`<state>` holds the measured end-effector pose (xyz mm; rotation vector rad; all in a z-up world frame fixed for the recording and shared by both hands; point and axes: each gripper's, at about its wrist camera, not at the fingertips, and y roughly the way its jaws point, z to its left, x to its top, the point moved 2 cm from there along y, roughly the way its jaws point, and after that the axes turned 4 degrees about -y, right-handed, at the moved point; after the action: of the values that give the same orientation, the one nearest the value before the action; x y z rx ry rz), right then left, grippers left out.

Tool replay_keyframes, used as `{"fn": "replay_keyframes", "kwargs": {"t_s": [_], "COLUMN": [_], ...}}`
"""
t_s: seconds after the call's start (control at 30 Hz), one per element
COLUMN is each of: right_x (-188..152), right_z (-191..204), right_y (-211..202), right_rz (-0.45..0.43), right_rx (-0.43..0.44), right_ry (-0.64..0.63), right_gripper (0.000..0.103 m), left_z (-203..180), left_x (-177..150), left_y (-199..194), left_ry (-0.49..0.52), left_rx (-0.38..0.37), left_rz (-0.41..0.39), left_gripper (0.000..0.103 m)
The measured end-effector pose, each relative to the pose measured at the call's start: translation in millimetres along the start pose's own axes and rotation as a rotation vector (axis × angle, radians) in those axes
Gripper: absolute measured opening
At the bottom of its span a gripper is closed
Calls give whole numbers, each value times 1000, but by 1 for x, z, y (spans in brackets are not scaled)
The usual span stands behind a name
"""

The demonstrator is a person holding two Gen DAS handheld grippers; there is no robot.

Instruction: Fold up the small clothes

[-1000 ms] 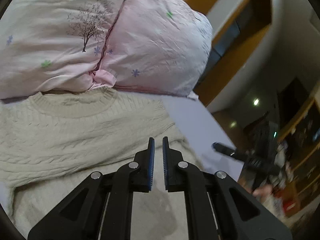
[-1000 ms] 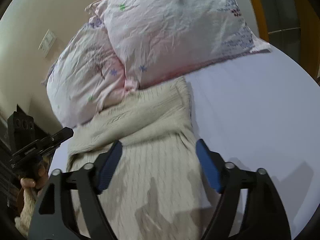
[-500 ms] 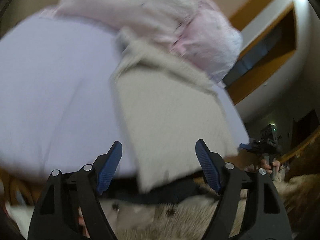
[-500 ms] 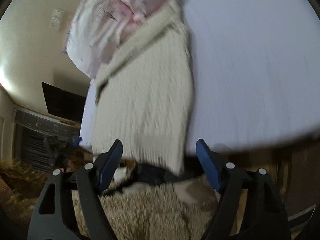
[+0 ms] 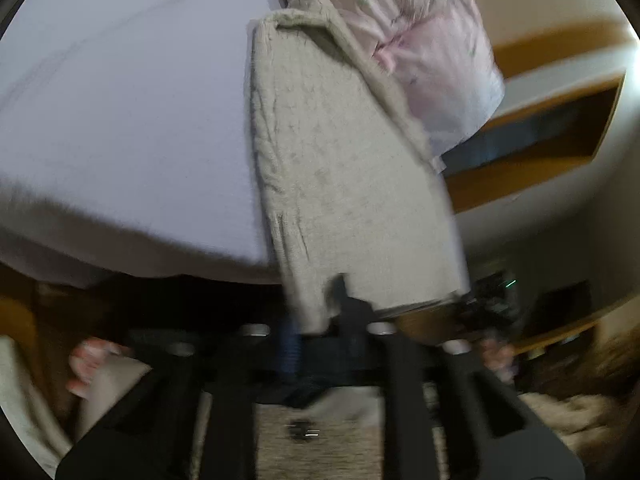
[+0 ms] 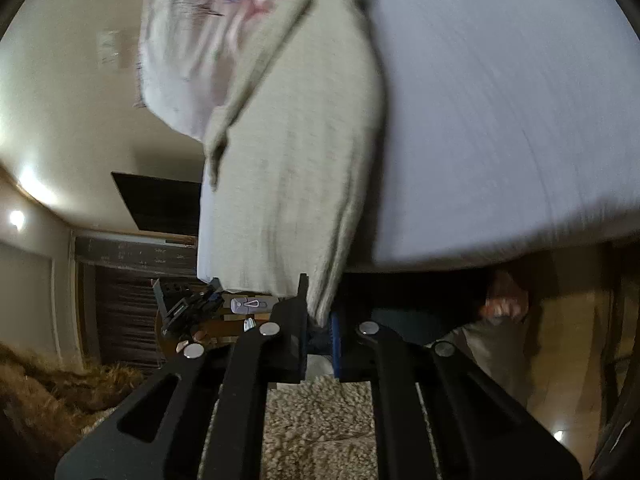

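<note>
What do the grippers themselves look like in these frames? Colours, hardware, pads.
Both the left gripper and right gripper are matte black, with angular linkage arms with cut-out slots, round silver pivot bolts and blue finger pads. No cables or markings show. The left view is motion-blurred.

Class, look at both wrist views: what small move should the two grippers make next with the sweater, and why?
Probably lift the hem and carry it toward the pillow. The left gripper and right gripper each pinch a bottom corner of the sweater, which lies as a long strip on the bed, its hem at the near edge.
</note>
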<state>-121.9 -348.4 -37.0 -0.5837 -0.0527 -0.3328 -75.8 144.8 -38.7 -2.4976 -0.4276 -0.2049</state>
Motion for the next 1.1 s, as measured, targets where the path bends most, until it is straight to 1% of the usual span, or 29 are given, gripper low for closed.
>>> {"fn": "replay_keyframes", "kwargs": {"t_s": [0.03,0.1,0.17,0.23,0.27,0.33,0.37,0.4,0.43,0.5,0.53,0.57,0.6,0.67,0.7,0.77,0.83,0.87,0.9,0.93,0.97,1.0,1.03,1.07,1.1], "right_x": [3,12,25,47,59,91,107,124,148,193,212,230,249,287,301,324,333,335,336,332,327,320,315,309,305], "right_z": [7,23,40,63,73,97,108,117,125,130,127,122,118,98,86,60,41,36,33,33,35,40,44,47,48], "right_y": [-4,-13,-26,-37,-42,-52,-55,-56,-55,-47,-40,-33,-23,6,19,44,55,56,56,51,44,37,32,30,28], "right_rz": [-16,-56,-119,-203,-241,-346,-401,-452,-515,-607,-633,-652,-663,-645,-626,-579,-559,-561,-572,-612,-653,-700,-720,-739,-751], "right_rx": [-1,-3,-7,-20,-19,-22,-33,-43,-44,-62,-74,-95,-127,-210,-242,-325,-370,-394,-409,-424,-430,-417,-399,-387,-384], "right_ry": [-26,-83,-162,-248,-282,-359,-393,-423,-439,-428,-418,-409,-395,-313,-265,-158,-85,-61,-46,-38,-42,-70,-98,-128,-148], "right_gripper": [8,7,7,7,7,6,6,6,6,6,6,6,5,5,4,6,14,35,64,75,81,83,85,88,90], "left_z": [-3,-15,-27,-47,-58,-76,-85,-95,-100,-112,-116,-116,-116,-109,-101,-86,-73,-70,-66,-66,-66,-67,-72,-71,-68], "left_x": [2,8,15,37,53,85,103,132,151,199,220,233,253,274,286,297,298,298,295,294,292,288,285,280,275], "left_y": [-4,-8,-10,-12,-14,-21,-24,-26,-26,-11,2,13,33,61,80,99,102,100,95,90,83,71,62,52,44], "left_ry": [-7,23,57,115,145,190,204,207,204,210,220,226,227,212,186,141,102,84,73,60,52,53,60,65,66], "left_rx": [-14,-16,-24,-22,-22,-18,-23,-26,-19,36,78,106,154,217,257,304,308,286,276,258,238,227,230,245,262], "left_rz": [-15,-42,-51,-81,-106,-183,-236,-308,-356,-427,-444,-447,-439,-417,-386,-353,-327,-310,-300,-289,-287,-309,-338,-363,-371], "left_gripper": [8,7,7,7,7,7,7,7,7,7,7,7,7,7,7,7,7,8,8,12,29,43,75,89,89]}}
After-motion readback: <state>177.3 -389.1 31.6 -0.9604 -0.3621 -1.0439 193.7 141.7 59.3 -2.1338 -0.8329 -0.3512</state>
